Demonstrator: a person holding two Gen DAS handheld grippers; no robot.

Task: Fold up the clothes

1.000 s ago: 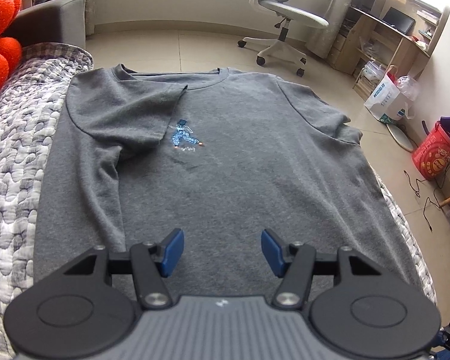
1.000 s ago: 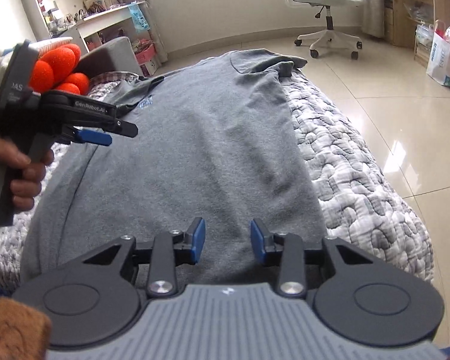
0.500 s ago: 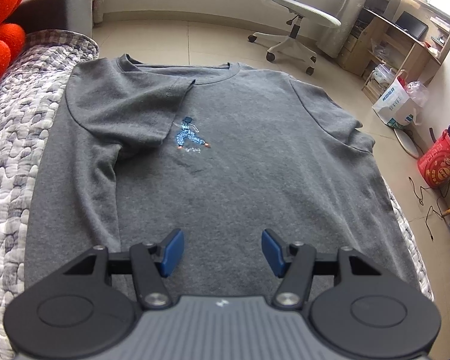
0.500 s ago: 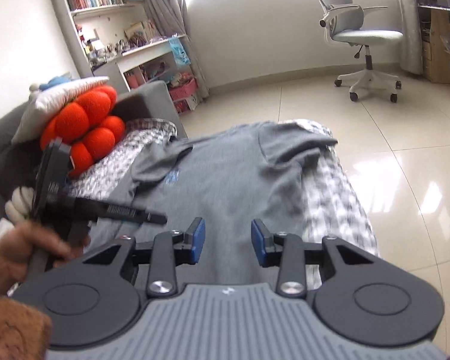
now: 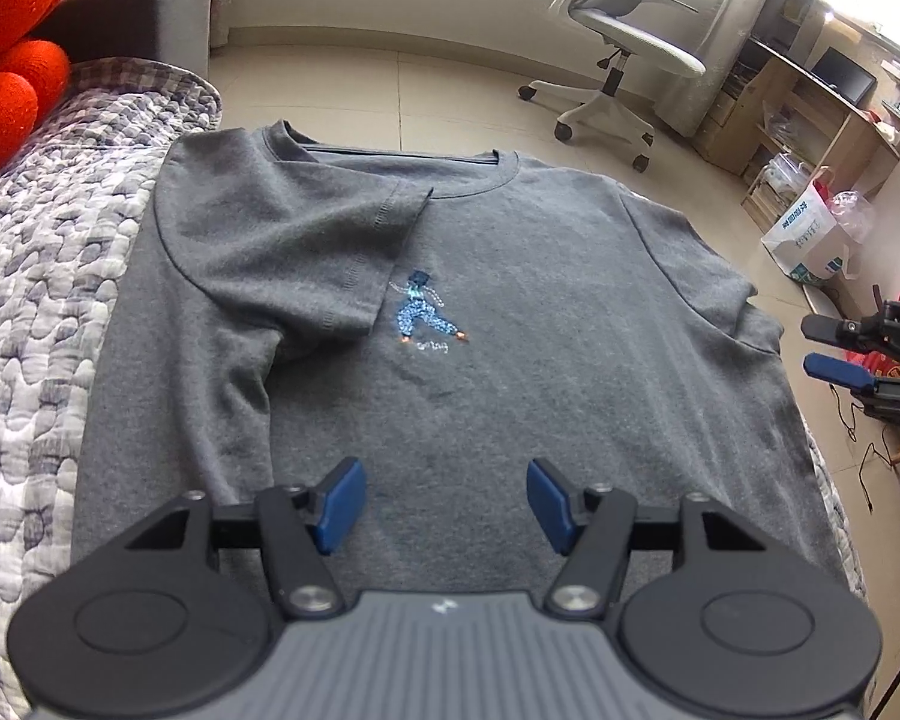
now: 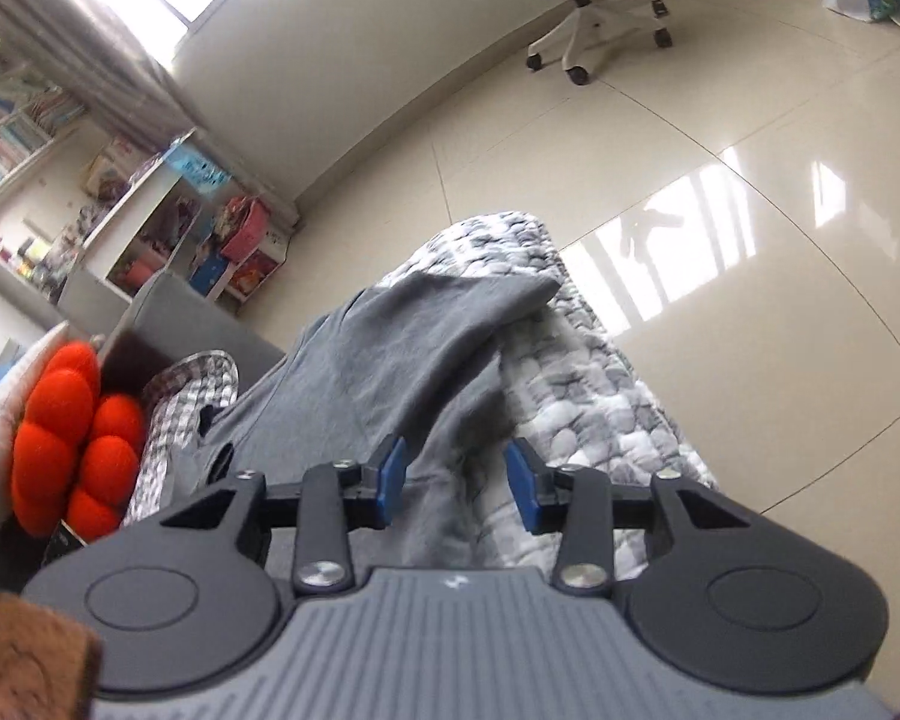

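The dark grey knitted cotton T-shirt (image 5: 510,360) lies front-up and flat on the grey-and-white quilted bedspread (image 5: 36,312), its ribbed round collar toward the far edge. A small blue embroidered figure (image 5: 421,312) sits on the chest. The sleeve on the left of the left wrist view (image 5: 306,252) is folded inward across the chest, its stitched hem ending just beside the figure; the opposite sleeve (image 6: 450,324) lies out over the bedspread edge.

The left gripper (image 5: 447,507) hovers above the shirt's lower part, its blue pads spread wide apart, grasping nothing. The right gripper (image 6: 459,486) is likewise released, empty, pads apart, over the shirt's side edge near the outstretched sleeve; in the left wrist view it shows at the right margin (image 5: 834,351).

Against the frames a second ago, the right gripper has swung from the lower hem toward the unfolded sleeve, and the left has edged forward over the shirt. The shirt itself is unchanged.

A round red bobbled plush cushion (image 6: 72,444) rests at the bedhead. A white swivel office chair (image 5: 618,54) stands on glossy cream floor tiles (image 6: 720,192).
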